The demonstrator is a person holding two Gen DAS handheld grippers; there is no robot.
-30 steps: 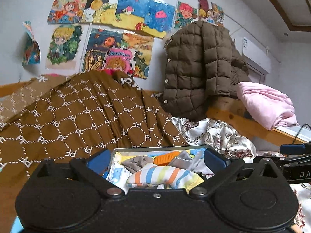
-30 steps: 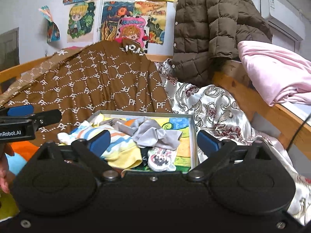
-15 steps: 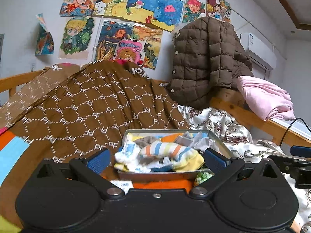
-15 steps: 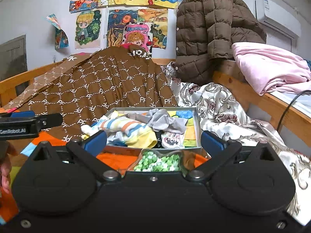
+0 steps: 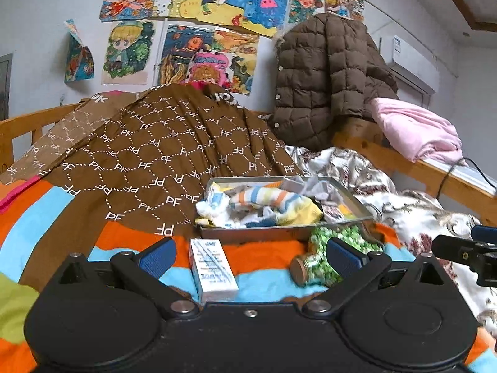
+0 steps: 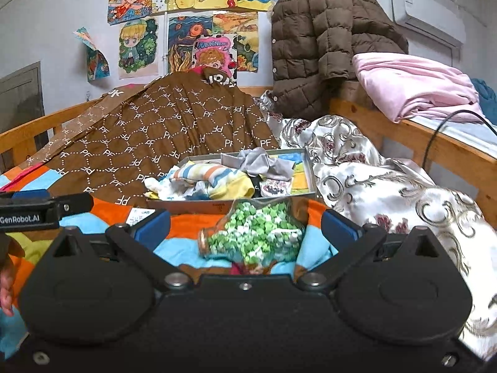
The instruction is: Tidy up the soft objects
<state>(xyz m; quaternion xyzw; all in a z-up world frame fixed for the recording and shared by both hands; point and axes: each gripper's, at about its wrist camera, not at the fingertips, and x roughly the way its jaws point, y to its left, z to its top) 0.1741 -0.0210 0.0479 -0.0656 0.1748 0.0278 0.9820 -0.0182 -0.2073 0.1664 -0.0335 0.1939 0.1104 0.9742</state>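
So off past the left jaw of the right gripper [image 6: 245, 228] you can see the left gripper [image 5: 250, 253] poking in from the side, with "GenRobot.AI" printed in white on its arm. Its jaws are spread wide, nothing in them; a small white box [image 5: 212, 269] with tiny print I can't read lies on the striped bed cover [image 5: 46, 214] between them. Ahead of both sets of jaws is a big brown blanket [image 5: 155, 155] covered in "PF" lettering, and in front of that sits the metal tin [image 6: 217, 206] piled with the soft stuff: a striped sock [image 6: 211, 177], a grey sock [image 6: 259, 163], more socks underneath. The right jaws are wide apart too, and have just been opening; they grip nothing. A glass jar of green paper stars [image 6: 254, 236] lies on its side between them, just short of the tin. Farther right there's a shiny floral quilt [image 6: 372, 180]. One poster [image 6: 212, 52] on the wall has lettering I can't quite make out.
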